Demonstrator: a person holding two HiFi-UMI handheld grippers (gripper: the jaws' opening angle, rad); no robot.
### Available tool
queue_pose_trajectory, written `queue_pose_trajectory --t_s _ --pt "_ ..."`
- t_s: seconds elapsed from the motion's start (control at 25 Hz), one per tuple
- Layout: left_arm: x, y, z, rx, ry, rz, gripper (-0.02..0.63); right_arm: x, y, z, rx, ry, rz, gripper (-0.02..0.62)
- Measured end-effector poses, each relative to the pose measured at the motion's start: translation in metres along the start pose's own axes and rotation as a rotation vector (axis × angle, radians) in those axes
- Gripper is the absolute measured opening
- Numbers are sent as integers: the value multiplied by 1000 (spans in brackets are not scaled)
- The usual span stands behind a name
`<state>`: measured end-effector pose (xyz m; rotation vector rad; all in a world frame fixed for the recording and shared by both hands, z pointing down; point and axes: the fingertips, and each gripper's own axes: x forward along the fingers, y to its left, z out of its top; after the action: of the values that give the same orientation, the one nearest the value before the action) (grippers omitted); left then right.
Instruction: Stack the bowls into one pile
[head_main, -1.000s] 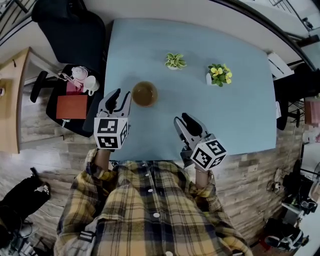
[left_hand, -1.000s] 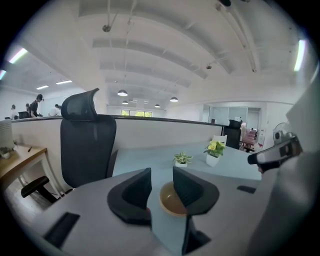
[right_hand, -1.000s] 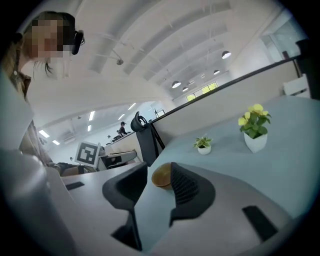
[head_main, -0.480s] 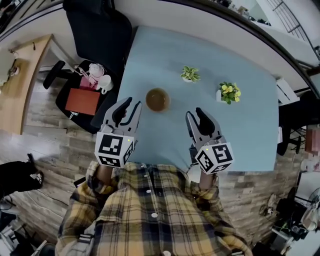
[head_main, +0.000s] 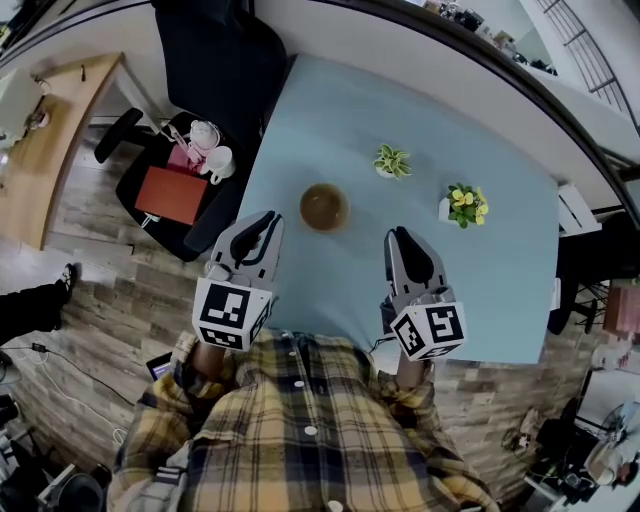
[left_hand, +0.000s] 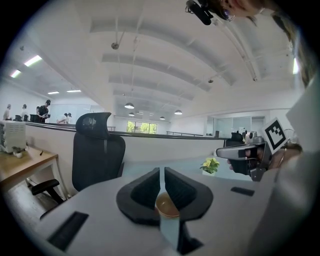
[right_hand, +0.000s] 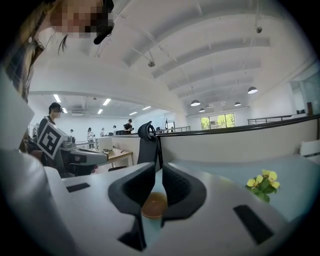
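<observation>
Holding both claws off the table (head_main: 480, 290), I carry nothing: the left gripper (head_main: 262, 222) and right gripper (head_main: 400, 240) have just been closing, jaws now almost together on air. Judged reason: the brown bowl pile (head_main: 324, 207) looks complete. It sits upright ahead, between both claws, apart from each, mouth up (round, so its axis runs vertical).

plaid shirt (head_main: 300, 440) is yellow and navy with white buttons (head_main: 311, 431); a black-and-white marker cube (head_main: 232, 314) sits behind each pair of black fingers (head_main: 408, 258).
</observation>
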<state>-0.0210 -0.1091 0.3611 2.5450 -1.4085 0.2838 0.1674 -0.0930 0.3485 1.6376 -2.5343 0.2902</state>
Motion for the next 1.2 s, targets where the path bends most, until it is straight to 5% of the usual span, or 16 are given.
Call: queue_pose_trajectory --t_s 0.36,1.2 --pt "6 -1 7 -31 -11 0 -9 -5 -10 -9 -2 10 -23 3" --pt "16 11 -4 -24 25 -1 -9 -1 -23 -19 63 28 -69 2"
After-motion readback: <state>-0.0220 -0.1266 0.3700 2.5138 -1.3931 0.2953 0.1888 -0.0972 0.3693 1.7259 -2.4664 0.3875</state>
